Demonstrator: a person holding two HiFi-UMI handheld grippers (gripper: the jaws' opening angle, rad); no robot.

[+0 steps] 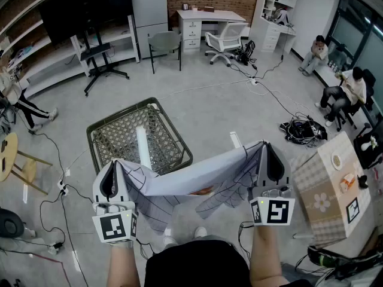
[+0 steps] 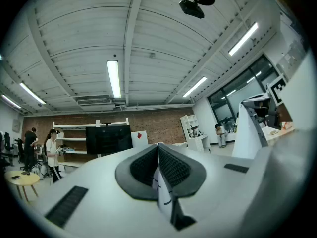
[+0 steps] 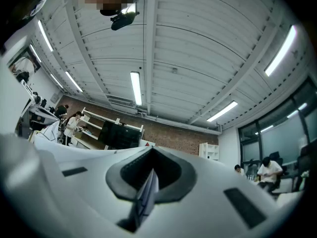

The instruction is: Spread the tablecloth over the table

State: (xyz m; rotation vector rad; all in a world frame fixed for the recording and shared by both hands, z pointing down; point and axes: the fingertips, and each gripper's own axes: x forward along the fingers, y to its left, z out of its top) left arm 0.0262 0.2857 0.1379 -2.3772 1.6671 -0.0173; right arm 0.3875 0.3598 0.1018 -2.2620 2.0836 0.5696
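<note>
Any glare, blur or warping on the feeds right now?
Head view: evenly lit, sharp, edges bowed. Left gripper view: heavy fisheye, ceiling lights blown out, tablecloth in the left claw slightly soft. Right gripper view: same warp, tablecloth in the right claw blurred.

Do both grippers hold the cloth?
Yes: the left gripper and the right gripper are each shut on an edge of the cloth, which hangs between them.

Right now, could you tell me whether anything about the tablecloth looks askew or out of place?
Yes: the tablecloth hangs bunched and sagging between the left gripper and right gripper, both shut on its edge, above the floor rather than over the table at right.
</note>
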